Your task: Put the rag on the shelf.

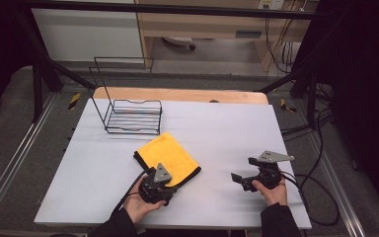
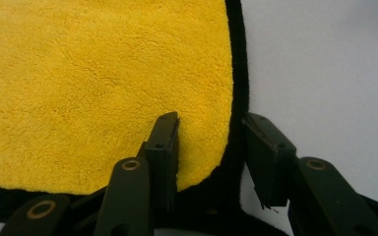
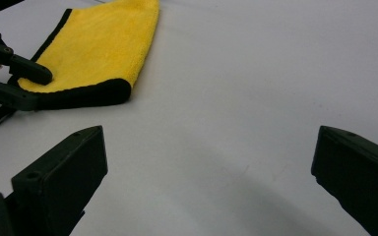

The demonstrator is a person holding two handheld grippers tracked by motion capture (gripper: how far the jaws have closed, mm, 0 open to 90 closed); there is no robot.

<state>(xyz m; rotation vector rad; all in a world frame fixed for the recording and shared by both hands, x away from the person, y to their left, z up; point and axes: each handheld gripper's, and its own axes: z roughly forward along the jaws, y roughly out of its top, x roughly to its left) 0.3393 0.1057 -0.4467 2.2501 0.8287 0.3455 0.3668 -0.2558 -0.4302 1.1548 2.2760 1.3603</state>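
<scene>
The folded yellow cloth (image 1: 168,157) lay mid-table near the wire rack (image 1: 132,116). The left gripper (image 2: 210,142) straddled its black-edged corner without pinching it; the right gripper (image 3: 209,167) stood released. The thick hem might slip out.

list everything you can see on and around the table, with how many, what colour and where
cloth: one, yellow with black edging, folded, near middle of the table, its corner between the left gripper's jaws
wire rack: one, black, far left part of the table
table: one, white top with a wooden strip along the far edge
left gripper: one, black, jaws astride the cloth's near corner, one above the yellow face
right gripper: one, black, jaws wide apart over bare table, right of the cloth
hands: two, dark sleeves, at the near edge
</scene>
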